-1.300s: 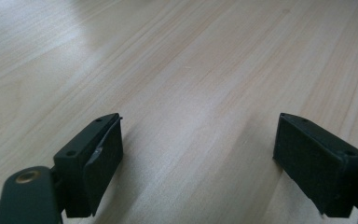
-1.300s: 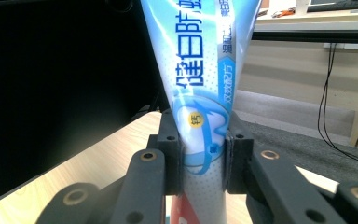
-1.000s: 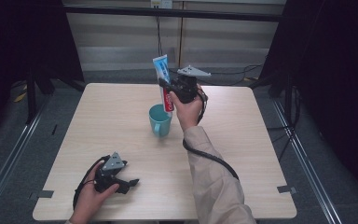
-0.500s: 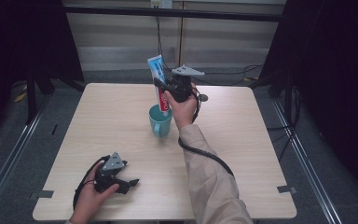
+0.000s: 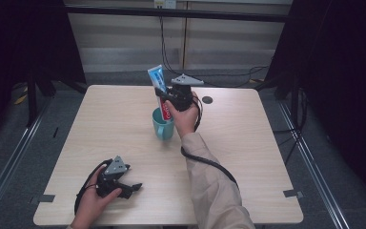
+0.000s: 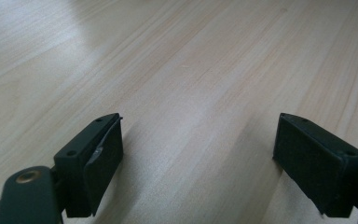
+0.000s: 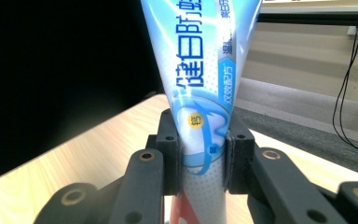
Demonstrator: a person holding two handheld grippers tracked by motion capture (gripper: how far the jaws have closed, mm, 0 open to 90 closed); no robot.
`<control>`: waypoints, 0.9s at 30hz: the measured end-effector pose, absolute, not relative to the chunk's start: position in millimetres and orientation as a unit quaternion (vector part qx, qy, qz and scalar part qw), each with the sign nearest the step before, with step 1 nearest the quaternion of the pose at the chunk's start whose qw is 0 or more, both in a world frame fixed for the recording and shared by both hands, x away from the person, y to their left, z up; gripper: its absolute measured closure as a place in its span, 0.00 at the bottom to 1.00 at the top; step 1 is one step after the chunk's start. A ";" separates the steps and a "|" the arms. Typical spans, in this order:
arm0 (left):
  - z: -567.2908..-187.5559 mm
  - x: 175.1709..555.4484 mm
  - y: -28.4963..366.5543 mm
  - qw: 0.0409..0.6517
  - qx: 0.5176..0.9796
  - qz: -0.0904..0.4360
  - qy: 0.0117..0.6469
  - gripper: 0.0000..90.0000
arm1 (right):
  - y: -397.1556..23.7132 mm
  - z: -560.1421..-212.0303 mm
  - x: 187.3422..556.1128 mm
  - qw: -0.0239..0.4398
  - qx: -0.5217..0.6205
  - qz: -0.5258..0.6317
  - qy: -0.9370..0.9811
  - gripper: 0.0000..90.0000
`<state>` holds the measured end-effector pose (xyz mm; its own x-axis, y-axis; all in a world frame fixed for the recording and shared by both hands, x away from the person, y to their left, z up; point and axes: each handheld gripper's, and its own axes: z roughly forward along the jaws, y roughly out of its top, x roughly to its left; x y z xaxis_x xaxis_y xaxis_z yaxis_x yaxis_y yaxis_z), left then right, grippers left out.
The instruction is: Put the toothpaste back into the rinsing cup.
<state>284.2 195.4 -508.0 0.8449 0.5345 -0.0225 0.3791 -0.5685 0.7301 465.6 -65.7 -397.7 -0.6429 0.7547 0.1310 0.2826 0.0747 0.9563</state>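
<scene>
1. The right gripper (image 5: 164, 98) is squeezing a toothpaste tube (image 5: 158, 88) between its two black jaws. In the right gripper view the tube (image 7: 205, 93) is standing up tall and the jaws are pressing on both of its sides.
2. The tube is hanging right over a teal cup (image 5: 162, 125), and its red bottom end is dipping inside the cup's rim.
3. The cup is sitting near the middle of the wooden desk (image 5: 248, 157), a bit toward the far edge.
4. The left gripper (image 5: 128, 188) is resting on the desk near the front edge, well apart from the cup. Its jaws are standing wide with nothing between them (image 6: 198, 163).
5. A small dark round spot (image 5: 207, 100) is lying on the desk just to the right of the hand.
6. A black cable (image 5: 209, 162) is trailing along the person's sleeve (image 5: 214, 191).
7. Nothing is sitting between the tube and the cup.
</scene>
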 end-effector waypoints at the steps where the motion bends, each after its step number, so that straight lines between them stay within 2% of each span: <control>1: -508.0 284.1 195.4 0.385 0.880 0.101 0.260 0.17 | -66.1 -398.9 464.9 0.207 0.366 0.569 0.707 0.80; 21: -508.1 283.7 195.2 0.386 0.879 0.099 0.261 0.17 | -67.7 -433.5 453.9 0.200 0.373 0.522 0.740 0.78; 27: -508.2 283.7 195.1 0.386 0.879 0.099 0.261 0.17 | -71.0 -431.4 452.2 0.195 0.382 0.522 0.737 0.73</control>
